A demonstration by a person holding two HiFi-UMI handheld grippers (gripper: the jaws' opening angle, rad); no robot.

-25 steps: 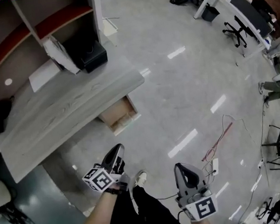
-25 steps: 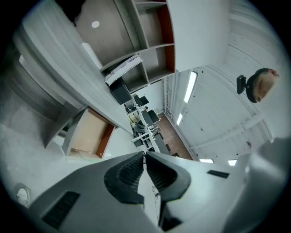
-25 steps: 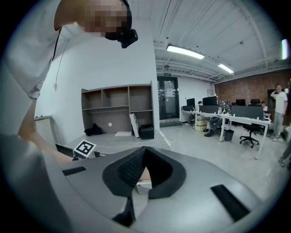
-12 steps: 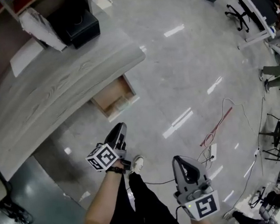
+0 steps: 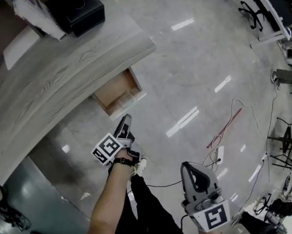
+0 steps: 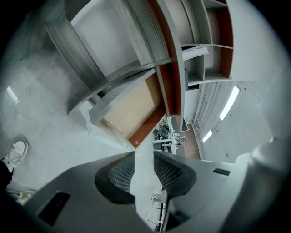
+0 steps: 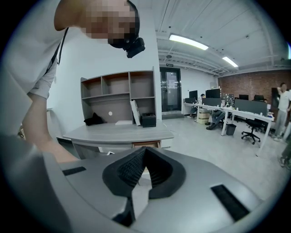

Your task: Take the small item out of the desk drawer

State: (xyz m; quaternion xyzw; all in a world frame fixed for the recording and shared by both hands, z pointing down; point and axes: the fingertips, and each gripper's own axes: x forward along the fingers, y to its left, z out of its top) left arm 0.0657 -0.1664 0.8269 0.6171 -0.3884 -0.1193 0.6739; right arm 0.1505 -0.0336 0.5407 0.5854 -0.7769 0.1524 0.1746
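Nearer than before to the open light-wood drawer (image 5: 116, 92) under the grey wood-grain tabletop (image 5: 69, 75), our left gripper (image 5: 126, 122) has just opened, empty; right gripper (image 5: 189, 167) closed; we cannot discern the small item.

Desk (image 5: 68, 70): top pale grey, darker wood-grain streaks.
Drawer (image 5: 115, 93), under the desk edge: tan inside, paler rim.
On the desk: box (image 5: 80, 11) black; sheet (image 5: 17, 49) near it, white.
Shelf unit (image 6: 225, 41) behind the desk: grey boards, red-brown edge bands.
Floor (image 5: 193, 72) in front of the desk: pale grey, glossy, white light streaks; next to the desk a darker blue-grey stretch.
Cable (image 5: 226, 130), well apart from the desk: red.
Right claw (image 5: 188, 165): grey shell, black ribbed pads (image 7: 129, 170); its cube (image 5: 215, 219) white with black square pattern.
Shoe (image 5: 139, 166) white; trousers (image 5: 151, 212) black.
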